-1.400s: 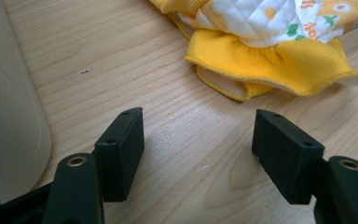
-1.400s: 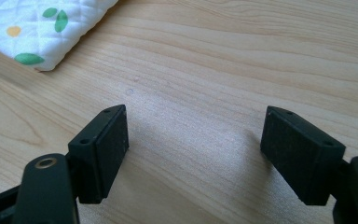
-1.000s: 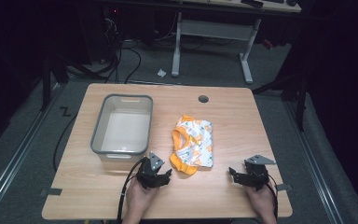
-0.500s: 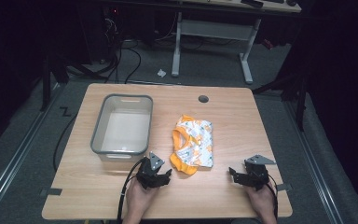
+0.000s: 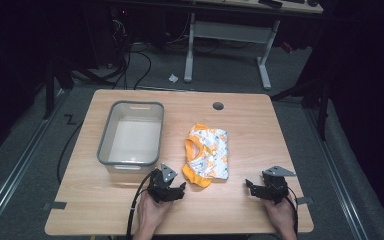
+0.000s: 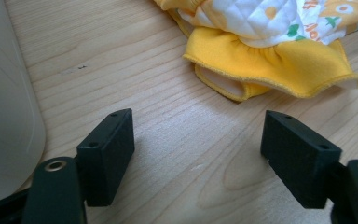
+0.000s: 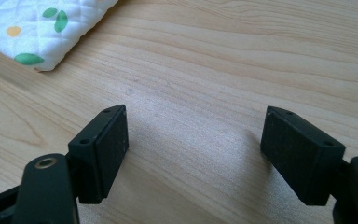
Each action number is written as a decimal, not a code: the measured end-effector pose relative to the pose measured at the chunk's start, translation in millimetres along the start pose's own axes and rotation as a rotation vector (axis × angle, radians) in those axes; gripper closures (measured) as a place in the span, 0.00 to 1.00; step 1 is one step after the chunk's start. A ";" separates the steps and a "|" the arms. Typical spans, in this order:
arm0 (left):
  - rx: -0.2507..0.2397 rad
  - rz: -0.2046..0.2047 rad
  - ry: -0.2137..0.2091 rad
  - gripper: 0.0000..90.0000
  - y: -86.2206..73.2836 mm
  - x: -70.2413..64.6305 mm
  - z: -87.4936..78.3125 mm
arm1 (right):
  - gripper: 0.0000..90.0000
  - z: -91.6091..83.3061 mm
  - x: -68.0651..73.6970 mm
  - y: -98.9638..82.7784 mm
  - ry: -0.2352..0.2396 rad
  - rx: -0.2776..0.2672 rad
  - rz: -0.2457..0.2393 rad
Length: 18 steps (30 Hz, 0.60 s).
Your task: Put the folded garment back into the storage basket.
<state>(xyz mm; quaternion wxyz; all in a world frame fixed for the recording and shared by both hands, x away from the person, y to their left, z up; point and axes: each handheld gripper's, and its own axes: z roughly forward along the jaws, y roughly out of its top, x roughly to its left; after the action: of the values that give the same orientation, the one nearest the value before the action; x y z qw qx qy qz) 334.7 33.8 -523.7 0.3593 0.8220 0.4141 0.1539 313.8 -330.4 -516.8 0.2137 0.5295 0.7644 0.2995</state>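
You are at the approach, before any grasp. The folded baby garment (image 5: 207, 156) — quilted white cloth with an orange and green print and a yellow ruffled edge — lies flat on the wooden table (image 5: 240, 120), just right of the clear plastic bin (image 5: 130, 134), which sits empty.

Your left gripper (image 5: 169, 188) rests low near the table's front edge, just short of the garment's yellow hem (image 6: 279, 70). Its jaws have just been opening and now stand wide, with bare wood between them. Your right gripper (image 5: 266, 189) sits apart to the right, jaws likewise spread wide and holding nothing — a white corner of the cloth (image 7: 46, 32) shows ahead of it to its left.

The next move, as I judge it, is yours on the left: ease forward so one jaw slides under the ruffle and the other over it, then close. Soft layers may slip or unfold, so bite well past the hem before you lift toward the bin.
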 end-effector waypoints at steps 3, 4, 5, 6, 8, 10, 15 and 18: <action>0.004 0.000 0.004 0.27 0.8 -1.6 0.3 | 0.26 0.0 0.0 0.0 0.000 0.000 0.000; 0.003 0.003 -0.007 0.28 1.2 -2.7 0.2 | 0.26 0.0 0.0 0.0 0.000 0.000 0.000; 0.003 0.003 -0.007 0.28 1.2 -2.7 0.2 | 0.26 0.0 0.0 0.0 0.000 0.000 0.000; -0.001 0.009 -0.010 0.28 2.0 -4.5 -0.7 | 0.26 0.0 0.0 0.0 0.001 0.000 0.000; -0.003 0.007 -0.014 0.28 2.6 -5.1 -1.7 | 0.26 0.0 0.0 0.0 0.001 0.000 0.000; -0.017 0.001 -0.033 0.29 4.7 -6.3 -5.2 | 0.26 0.0 0.0 0.0 0.000 0.000 0.000; -0.008 -0.034 -0.082 0.29 10.1 -5.3 -8.6 | 0.26 0.0 0.0 0.0 0.001 0.000 -0.001; -0.012 -0.032 -0.094 0.29 15.1 -6.8 -10.3 | 0.26 0.0 0.0 0.0 0.001 0.000 0.000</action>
<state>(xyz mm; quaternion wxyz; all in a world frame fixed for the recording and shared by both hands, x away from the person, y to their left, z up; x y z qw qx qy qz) 333.5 27.2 -505.3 0.3854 0.8196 0.4089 0.1120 313.8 -330.4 -516.8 0.2135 0.5293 0.7645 0.2997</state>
